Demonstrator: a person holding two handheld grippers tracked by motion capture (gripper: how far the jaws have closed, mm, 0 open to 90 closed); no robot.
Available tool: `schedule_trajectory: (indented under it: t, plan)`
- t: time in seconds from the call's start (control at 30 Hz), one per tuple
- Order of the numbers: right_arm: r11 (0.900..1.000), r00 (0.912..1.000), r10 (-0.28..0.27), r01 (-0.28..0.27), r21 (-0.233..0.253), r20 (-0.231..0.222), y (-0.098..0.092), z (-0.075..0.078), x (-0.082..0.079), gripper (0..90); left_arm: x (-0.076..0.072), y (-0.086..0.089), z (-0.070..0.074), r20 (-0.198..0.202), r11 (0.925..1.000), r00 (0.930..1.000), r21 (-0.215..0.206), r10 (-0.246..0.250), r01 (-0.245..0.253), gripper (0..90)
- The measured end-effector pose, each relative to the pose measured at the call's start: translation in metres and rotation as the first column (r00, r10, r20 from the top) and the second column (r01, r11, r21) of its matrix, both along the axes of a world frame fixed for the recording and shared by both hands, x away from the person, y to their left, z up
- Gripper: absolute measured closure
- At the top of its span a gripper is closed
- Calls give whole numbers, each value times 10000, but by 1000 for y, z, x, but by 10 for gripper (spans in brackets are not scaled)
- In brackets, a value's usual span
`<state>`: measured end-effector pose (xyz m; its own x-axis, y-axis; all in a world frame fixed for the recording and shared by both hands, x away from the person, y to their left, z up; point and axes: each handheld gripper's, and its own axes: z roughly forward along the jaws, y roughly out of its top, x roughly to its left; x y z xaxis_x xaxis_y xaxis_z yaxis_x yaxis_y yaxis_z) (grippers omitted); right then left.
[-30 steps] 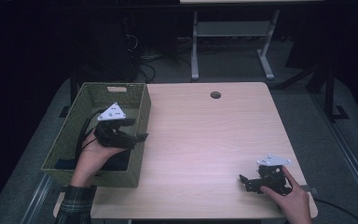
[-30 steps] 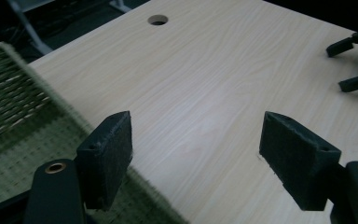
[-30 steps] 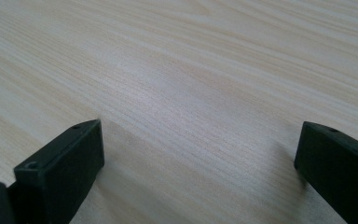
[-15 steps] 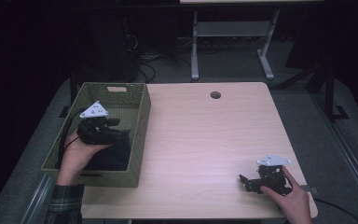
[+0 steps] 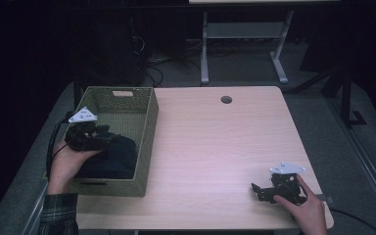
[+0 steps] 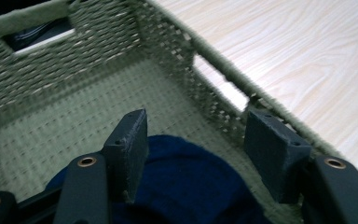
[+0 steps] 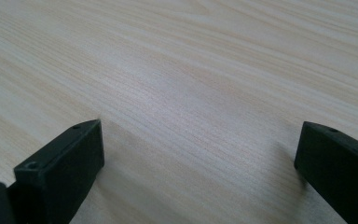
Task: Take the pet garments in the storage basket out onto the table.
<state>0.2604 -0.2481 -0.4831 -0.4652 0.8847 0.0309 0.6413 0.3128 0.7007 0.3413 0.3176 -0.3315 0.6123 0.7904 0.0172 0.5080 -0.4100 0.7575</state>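
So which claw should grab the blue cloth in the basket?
Left. The left claw hangs open right over the blue cloth inside the basket. The right claw sits far across the table, probably too far.

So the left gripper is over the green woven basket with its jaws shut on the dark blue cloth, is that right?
Not quite. The left gripper is over the green woven basket, but the left gripper view shows its jaws apart above the dark blue cloth, not shut on it.

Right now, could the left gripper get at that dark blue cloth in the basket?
Probably yes. The left gripper sits open inside the woven basket, its fingers just above the dark blue cloth, with nothing between them.
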Motion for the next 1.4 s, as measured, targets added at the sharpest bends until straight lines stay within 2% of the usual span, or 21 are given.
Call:
schedule_trajectory:
  t: [0.13,0.17,0.4,0.5,0.53,0.57,0.7,0.8,0.97,1.2,1.33,1.4]
  plan:
    - [10000,10000,6,-6,1,1,0,0,0,11,4,7,-3,-119,9995,9996,175,248,-246,386]
    - [10000,10000,1,-1,2,-1,0,0,0,11,6,10,-5,-189,9989,9992,330,348,-342,384]
    - [10000,10000,3,-3,2,1,0,0,0,11,16,16,-18,-579,9972,9973,615,461,-426,346]
    - [10000,10000,6,-6,1,-1,0,0,0,11,18,17,-23,-740,9969,9964,696,419,-368,329]
    - [10000,10000,3,-3,1,-2,0,0,0,11,21,17,-28,-964,9963,9944,775,432,-357,322]
    - [10000,10000,3,-3,1,-2,0,0,0,11,21,17,-28,-964,9963,9944,775,432,-357,314]
    - [10000,10000,2,-2,4,0,0,0,0,10,26,17,-37,-1416,9948,9894,1008,320,-178,271]
    - [10000,10000,3,-3,5,0,0,0,0,11,28,17,-41,-1534,9943,9877,1060,302,-139,246]
    - [10000,10000,1,-1,6,0,0,0,0,10,32,15,-52,-1959,9913,9804,1316,213,47,185]
    - [10000,10000,1,-1,7,-2,0,0,0,11,38,7,-63,-2517,9852,9678,1646,-58,487,161]
    - [10000,10000,2,-2,3,2,0,0,0,10,41,5,-70,-2830,9861,9591,1557,-114,576,169]
    - [10000,10000,3,-3,5,0,0,0,0,10,42,5,-73,-2895,9866,9571,1517,-142,605,217]
